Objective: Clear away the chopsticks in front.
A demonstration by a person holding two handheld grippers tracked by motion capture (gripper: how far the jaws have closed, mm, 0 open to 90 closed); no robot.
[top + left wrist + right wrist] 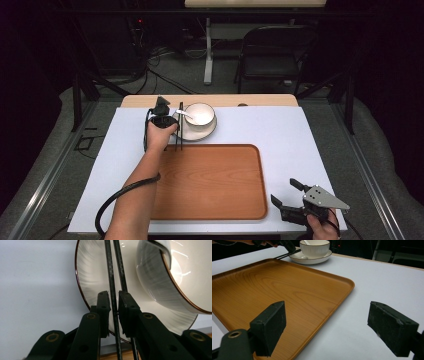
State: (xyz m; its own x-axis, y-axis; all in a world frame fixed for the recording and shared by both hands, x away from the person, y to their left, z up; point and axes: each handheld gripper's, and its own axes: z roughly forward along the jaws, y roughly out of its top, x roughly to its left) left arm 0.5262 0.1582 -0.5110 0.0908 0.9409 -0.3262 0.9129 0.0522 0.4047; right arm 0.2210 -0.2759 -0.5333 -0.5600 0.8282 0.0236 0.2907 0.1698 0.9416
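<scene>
— Across the worktop point(300, 140), what do you make of the surface and the room?

— Pale white sheet over a wooden top, whose bare edge shows at the far side. A wooden tray point(210, 182) lies on the near middle of it. Beyond the worktop the room is dark: grey floor, loose cables, a folding chair point(272, 55) and the leg of another table.

— Any brand, label or writing to read?

— None that I can read on anything.

— Where are the things in hand?

— A white bowl point(200, 115) with a dark rim stands on a plate point(197, 131) at the far side, just past the tray's far left corner. A white spoon point(184, 114) rests in the bowl. A pair of black chopsticks point(180, 131) lies across the plate's left edge, near ends toward the tray.

— And the left hand?

— The forearm reaches from the bottom edge over the tray's left side, cable trailing from the left gripper point(172, 120) at the plate's left rim. In the left gripper view its jaws are drawn nearly together around the chopsticks point(113, 285), which run up between the pads over the plate point(92, 277); whether the pads already press them I cannot tell.

— The right?

— The right gripper point(290, 192) sits low at the near right corner, off the tray, pointing toward it. Its jaws stand wide apart with nothing between them, tray point(287, 290) edge and white sheet beyond.
</scene>
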